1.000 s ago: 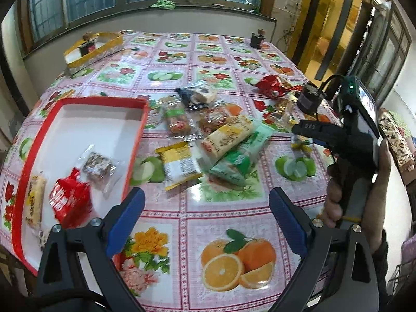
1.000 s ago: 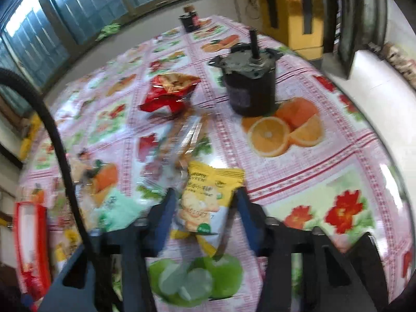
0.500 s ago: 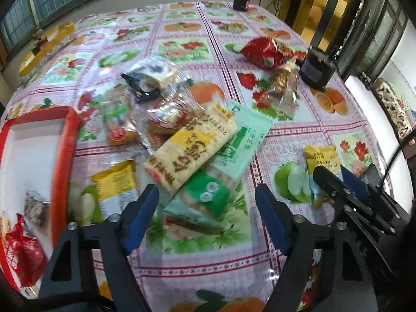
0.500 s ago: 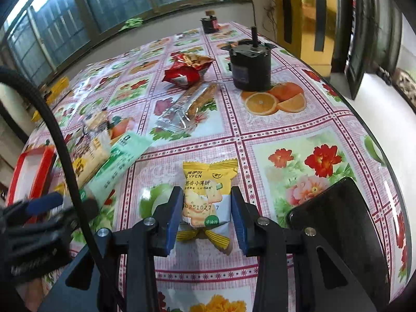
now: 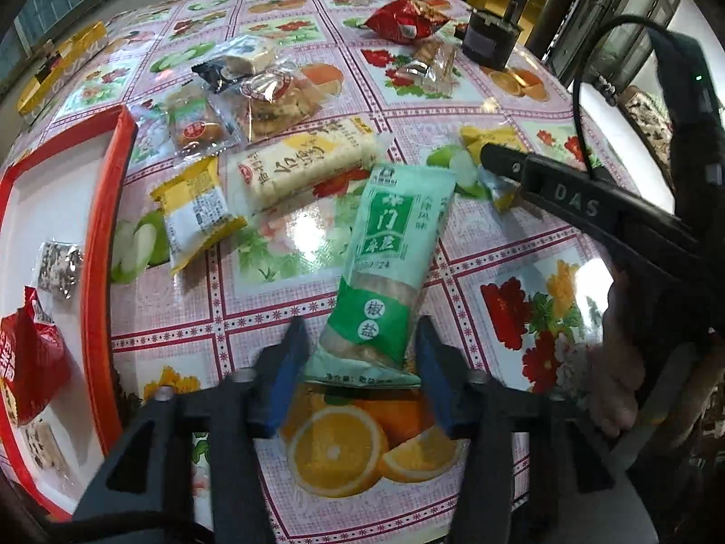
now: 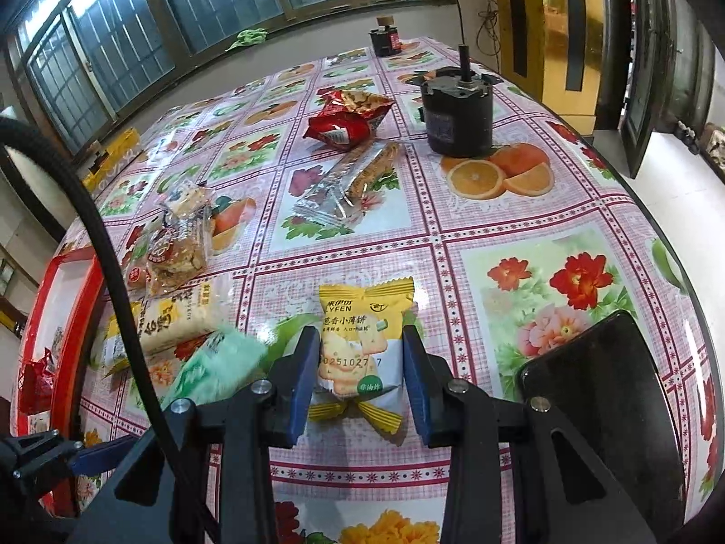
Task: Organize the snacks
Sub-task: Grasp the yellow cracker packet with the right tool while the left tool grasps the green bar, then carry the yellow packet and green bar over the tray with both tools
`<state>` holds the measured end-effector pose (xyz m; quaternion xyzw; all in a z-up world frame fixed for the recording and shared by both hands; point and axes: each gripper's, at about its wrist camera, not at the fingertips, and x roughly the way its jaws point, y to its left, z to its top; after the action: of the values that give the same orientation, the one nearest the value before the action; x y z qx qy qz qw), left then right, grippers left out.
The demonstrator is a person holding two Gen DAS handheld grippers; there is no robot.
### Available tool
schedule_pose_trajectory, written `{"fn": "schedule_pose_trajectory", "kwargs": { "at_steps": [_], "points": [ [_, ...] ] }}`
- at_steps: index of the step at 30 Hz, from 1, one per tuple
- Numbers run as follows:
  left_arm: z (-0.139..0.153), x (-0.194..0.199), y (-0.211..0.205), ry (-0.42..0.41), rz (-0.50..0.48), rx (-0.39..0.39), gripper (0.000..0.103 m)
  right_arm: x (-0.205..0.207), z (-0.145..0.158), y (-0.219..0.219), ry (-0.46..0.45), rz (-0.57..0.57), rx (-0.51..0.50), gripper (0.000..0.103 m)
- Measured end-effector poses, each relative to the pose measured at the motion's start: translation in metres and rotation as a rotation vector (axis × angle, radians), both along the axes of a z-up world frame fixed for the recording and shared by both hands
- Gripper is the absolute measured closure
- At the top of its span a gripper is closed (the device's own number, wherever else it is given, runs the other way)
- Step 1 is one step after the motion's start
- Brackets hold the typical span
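**Green packet and yellow packet, both mid-pickup: slip risk**

Long green plastic snack packet (image 5: 389,267) lies on the worktop (image 5: 476,267), its near end between my left gripper (image 5: 358,371) fingers. The fingers are closing, about halfway shut; I can't tell whether the pads press yet. Small yellow cracker packet (image 6: 362,344) sits between my right gripper (image 6: 358,376) fingers, which are nearly shut on its sides; it looks gripped, with the crimped tail hanging below.

Risks, my judgement:
- Left grip takes only the end of the green packet. The rest is long and floppy, so it may swing or slide out when lifted.
- Glossy film on both packets, so the pads could skid.
- A hard squeeze on the yellow packet could crush the crackers.
- My two grippers work close together; in the left view the right one's black finger (image 5: 566,190) reaches in just beside the top of the green packet. Lifting both at once could clash or snag the black cable (image 6: 104,249).

Around:
- Red-rimmed white tray (image 5: 106,208) at left already holds a red packet (image 5: 31,362) and a few small ones.
- Between the green packet and the tray lie a yellow-white flat packet (image 5: 195,208) and a long cream packet (image 5: 308,163), so a low drag would plough into them; lift clear first.
- Further back are clear-wrapped pastries (image 5: 272,95), a red crisp bag (image 6: 349,120), a clear bar wrapper (image 6: 353,181) and a black cylindrical motor-like object (image 6: 457,118), none in the way.
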<state>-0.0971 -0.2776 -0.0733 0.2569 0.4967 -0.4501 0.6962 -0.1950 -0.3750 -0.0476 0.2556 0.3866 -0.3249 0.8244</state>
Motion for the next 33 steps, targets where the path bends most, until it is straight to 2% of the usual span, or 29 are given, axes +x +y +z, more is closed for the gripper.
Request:
{"fn": "schedule_pose_trajectory", "kwargs": {
  "at_steps": [4,6,9,12,16,23,26,29,33],
  "points": [
    [0.002,-0.005,-0.015,-0.041,-0.003,-0.025,0.047,0.003,0.0,0.002,0.0,0.028,0.004,0.067],
    [-0.004,-0.005,-0.025,-0.057,0.0,-0.001,0.047,0.002,0.0,0.003,-0.011,0.034,0.011,0.067],
    [-0.014,-0.003,-0.022,-0.058,0.016,0.015,0.055,0.002,-0.001,0.001,-0.021,0.046,0.024,0.067],
    [-0.013,-0.005,-0.012,-0.076,0.028,-0.016,0.069,0.001,0.0,0.002,-0.034,0.054,0.018,0.068],
    [-0.006,-0.006,0.003,-0.054,0.052,-0.071,0.075,0.001,0.003,0.007,-0.049,0.066,-0.006,0.068],
    [0.04,0.008,0.049,0.009,0.134,-0.224,0.076,-0.003,0.01,0.014,-0.092,0.096,-0.042,0.068],
    [0.066,0.021,0.078,0.009,0.17,-0.256,0.076,-0.004,0.015,0.018,-0.145,0.105,0.01,0.068],
    [0.092,0.042,0.114,-0.025,0.233,-0.282,0.076,0.01,0.03,0.037,-0.209,0.184,0.061,0.068],
    [0.107,0.072,0.154,-0.056,0.338,-0.308,0.076,0.046,0.05,0.075,-0.266,0.341,0.085,0.068]
  ]
}}
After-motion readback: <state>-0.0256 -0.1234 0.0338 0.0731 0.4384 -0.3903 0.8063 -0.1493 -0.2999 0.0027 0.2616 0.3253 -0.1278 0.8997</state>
